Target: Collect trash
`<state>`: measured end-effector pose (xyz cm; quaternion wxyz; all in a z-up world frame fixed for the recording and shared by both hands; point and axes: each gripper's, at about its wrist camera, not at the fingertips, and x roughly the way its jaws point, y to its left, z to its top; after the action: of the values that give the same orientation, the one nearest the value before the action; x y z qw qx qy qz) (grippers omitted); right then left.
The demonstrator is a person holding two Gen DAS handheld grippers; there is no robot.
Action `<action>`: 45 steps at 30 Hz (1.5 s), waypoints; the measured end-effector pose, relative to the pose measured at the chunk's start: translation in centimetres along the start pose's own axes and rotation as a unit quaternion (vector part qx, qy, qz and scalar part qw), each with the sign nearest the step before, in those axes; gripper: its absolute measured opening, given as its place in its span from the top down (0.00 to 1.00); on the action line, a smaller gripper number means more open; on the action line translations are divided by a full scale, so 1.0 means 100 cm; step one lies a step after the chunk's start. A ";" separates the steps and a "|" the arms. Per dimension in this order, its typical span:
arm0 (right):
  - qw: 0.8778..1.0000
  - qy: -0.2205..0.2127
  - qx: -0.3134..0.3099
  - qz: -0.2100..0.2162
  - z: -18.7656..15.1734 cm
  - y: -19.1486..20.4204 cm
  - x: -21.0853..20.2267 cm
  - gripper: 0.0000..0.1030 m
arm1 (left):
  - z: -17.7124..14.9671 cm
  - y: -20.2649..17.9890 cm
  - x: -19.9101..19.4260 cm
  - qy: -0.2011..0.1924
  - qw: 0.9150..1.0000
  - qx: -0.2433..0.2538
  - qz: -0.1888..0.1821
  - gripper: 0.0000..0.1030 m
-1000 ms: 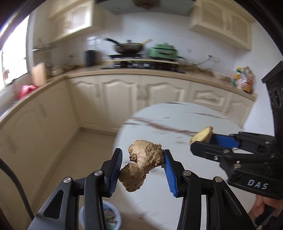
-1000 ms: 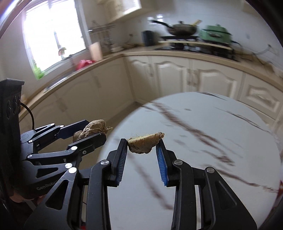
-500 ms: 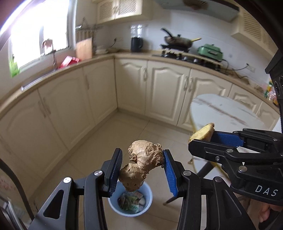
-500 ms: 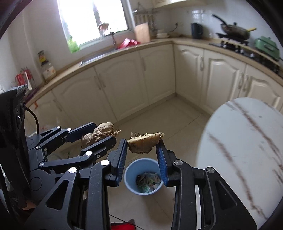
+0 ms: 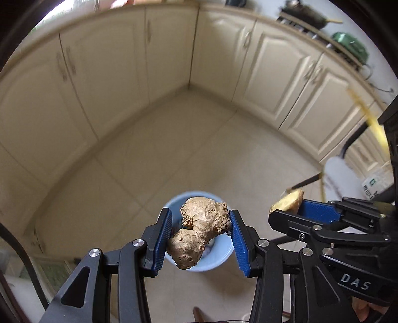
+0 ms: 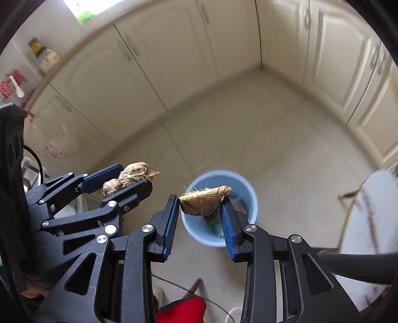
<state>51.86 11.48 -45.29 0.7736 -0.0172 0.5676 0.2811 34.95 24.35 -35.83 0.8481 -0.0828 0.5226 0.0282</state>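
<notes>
My left gripper (image 5: 200, 229) is shut on a knobbly brown ginger root (image 5: 199, 234), hanging above a light blue bin (image 5: 223, 256) on the floor. In the right wrist view, my right gripper (image 6: 200, 212) is shut on a smaller cut ginger piece (image 6: 204, 200), directly over the same blue bin (image 6: 246, 196), which holds some trash. Each gripper shows in the other's view: the right gripper (image 5: 293, 211) with its piece to the right, the left gripper (image 6: 129, 182) with its root to the left. Both point steeply down.
Cream cabinet doors (image 5: 124, 74) wrap round the tiled floor (image 5: 174, 149) in a corner. The round marble table's edge (image 6: 368, 223) and its dark leg stand at the right. A stove with a pan (image 5: 306, 16) sits on the counter. Something red (image 6: 184, 311) lies below.
Both grippers have swung away from the marble table and tipped down toward the floor, still holding their ginger pieces. The blue bin has come from the lower edge to right beneath them.
</notes>
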 end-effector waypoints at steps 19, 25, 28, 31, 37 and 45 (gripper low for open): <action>0.993 0.100 0.055 0.028 0.008 -0.042 0.129 0.55 | 0.053 0.044 0.124 0.109 0.992 -0.062 0.009 0.49; 0.995 0.080 0.058 0.023 0.015 -0.041 0.117 0.47 | 0.062 0.041 0.115 0.099 0.992 -0.078 -0.002 0.39; 0.997 0.063 0.050 0.014 0.017 -0.034 0.099 0.46 | 0.058 0.046 0.085 0.083 0.993 -0.082 0.005 0.39; 0.998 0.039 0.037 0.009 0.020 -0.021 0.073 0.43 | 0.057 0.051 0.052 0.052 0.994 -0.092 0.014 0.38; 0.999 -0.044 0.001 -0.016 0.019 0.014 -0.013 0.31 | 0.057 0.054 -0.041 -0.053 0.993 -0.097 0.042 0.36; 0.980 -0.190 -0.023 -0.061 -0.023 0.045 -0.167 0.15 | 0.029 0.020 -0.166 -0.194 0.978 -0.066 0.036 0.18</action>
<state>44.53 7.56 -29.92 0.8825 -0.0157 0.4016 0.2442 29.75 27.48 -19.94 0.9246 -0.1131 0.3473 0.1085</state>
